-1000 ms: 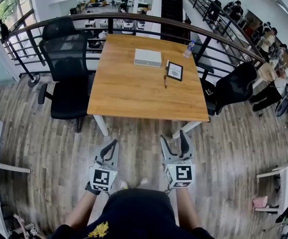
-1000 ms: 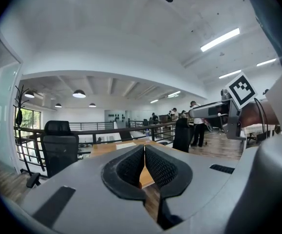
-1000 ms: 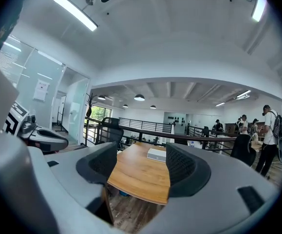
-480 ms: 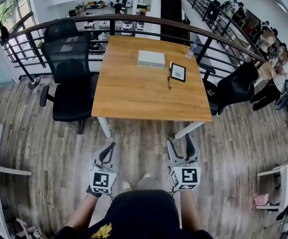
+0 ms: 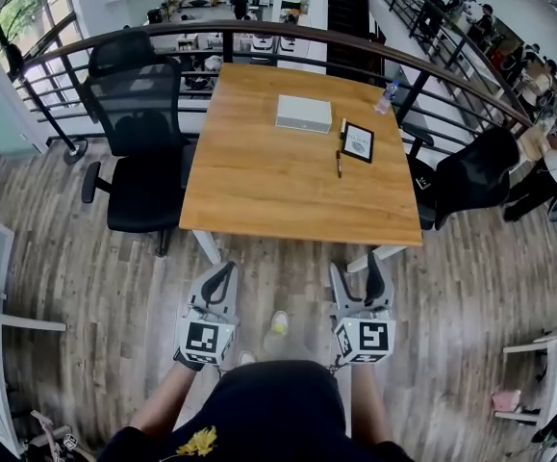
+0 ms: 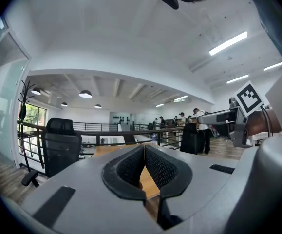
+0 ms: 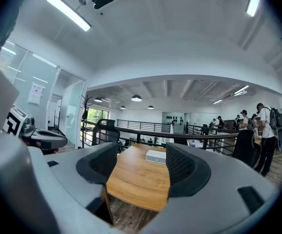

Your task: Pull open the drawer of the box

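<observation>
Box [image 5: 304, 113] untouched, well across the table [image 5: 278, 186]: approach step, closing in needed; left gripper [image 5: 219, 275] pressed together empty, right gripper [image 5: 357, 275] spread.

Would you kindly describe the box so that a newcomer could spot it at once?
Find the rectangular wooden table beside the black office chair. Near its far edge lies the flat white box, the only pale, blocky thing beside a black-framed tablet and a thin pen.

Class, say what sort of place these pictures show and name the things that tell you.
Probably an open-plan office, likely a mezzanine: black office chair beside a wooden table, curved railing with desks beyond.
</observation>
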